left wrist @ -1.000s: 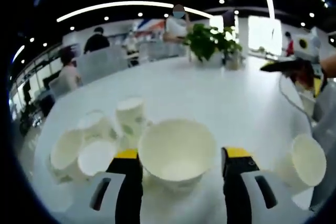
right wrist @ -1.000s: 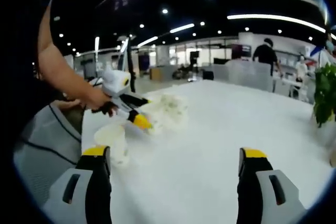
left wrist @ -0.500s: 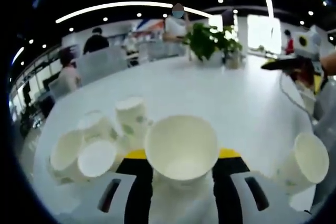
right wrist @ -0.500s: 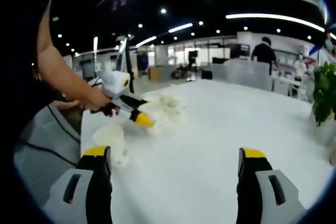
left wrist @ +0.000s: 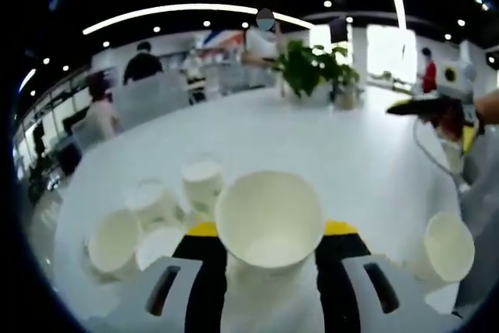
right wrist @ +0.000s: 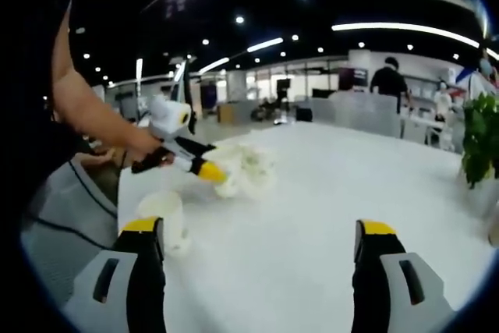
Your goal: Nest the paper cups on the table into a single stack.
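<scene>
My left gripper is shut on a white paper cup, mouth toward the camera, held above the white table. Several more white cups stand and lie in a cluster below and to its left. Another cup lies on its side at the right. In the right gripper view, my right gripper stands open over bare table with nothing between its jaws. There the left gripper shows at the left, a person's hand on it, beside the blurred cup cluster. The lone cup lies near the left jaw.
A potted plant stands at the table's far side, also the plant at the right edge. The right gripper hangs at the far right of the left gripper view. People and chairs fill the background beyond the table.
The left jaws closed on the cup, then rose with it; the cup cluster now sits lower in that view. The right gripper has barely moved.
</scene>
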### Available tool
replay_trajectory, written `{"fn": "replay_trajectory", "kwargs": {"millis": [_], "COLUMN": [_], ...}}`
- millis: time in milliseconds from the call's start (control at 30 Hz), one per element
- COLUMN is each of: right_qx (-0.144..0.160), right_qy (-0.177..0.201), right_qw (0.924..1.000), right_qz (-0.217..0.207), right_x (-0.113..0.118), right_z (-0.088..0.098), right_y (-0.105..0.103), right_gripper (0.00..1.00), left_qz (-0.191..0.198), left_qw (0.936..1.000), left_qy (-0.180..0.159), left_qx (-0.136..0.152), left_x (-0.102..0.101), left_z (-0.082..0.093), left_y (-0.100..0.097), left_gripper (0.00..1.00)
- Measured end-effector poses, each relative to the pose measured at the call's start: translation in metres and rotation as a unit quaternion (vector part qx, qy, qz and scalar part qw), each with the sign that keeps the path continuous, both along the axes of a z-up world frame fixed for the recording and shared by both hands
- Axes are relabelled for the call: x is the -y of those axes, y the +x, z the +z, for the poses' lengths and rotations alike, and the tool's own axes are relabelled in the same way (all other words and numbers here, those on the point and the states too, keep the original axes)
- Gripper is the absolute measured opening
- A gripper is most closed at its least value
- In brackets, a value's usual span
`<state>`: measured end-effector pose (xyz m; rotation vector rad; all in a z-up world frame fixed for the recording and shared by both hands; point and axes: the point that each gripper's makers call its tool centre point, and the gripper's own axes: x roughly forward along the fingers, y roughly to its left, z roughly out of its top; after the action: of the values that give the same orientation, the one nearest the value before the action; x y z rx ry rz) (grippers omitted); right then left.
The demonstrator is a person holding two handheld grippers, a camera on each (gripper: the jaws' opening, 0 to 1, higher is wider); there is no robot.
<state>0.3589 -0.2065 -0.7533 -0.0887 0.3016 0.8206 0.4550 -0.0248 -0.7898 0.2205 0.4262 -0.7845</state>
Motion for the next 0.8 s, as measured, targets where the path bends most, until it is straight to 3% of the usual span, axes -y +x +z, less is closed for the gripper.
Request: {"fn": "replay_trajectory", "kwargs": {"millis": [567,800], "right_qx": [0.003,0.000], "right_qy": [-0.016,-0.018], "right_qw": [0.9997,0.9998], "right_qz": [0.019,0.011], "right_x": [0.000,0.018], "right_z": [0.004,0.007], "right_y": [-0.004,-0.012], "right_gripper": [1.00,1.00], "left_qz": [-0.033,-0.031], "left_qw": [0.9992,0.9994], "left_qy": [0.013,0.002], "left_qx": [0.015,0.017], "left_x": [-0.006,-0.002], "left_z": [0.038,0.068], "left_y": [0.008,0.011], "left_gripper": [0.42,0.43]}}
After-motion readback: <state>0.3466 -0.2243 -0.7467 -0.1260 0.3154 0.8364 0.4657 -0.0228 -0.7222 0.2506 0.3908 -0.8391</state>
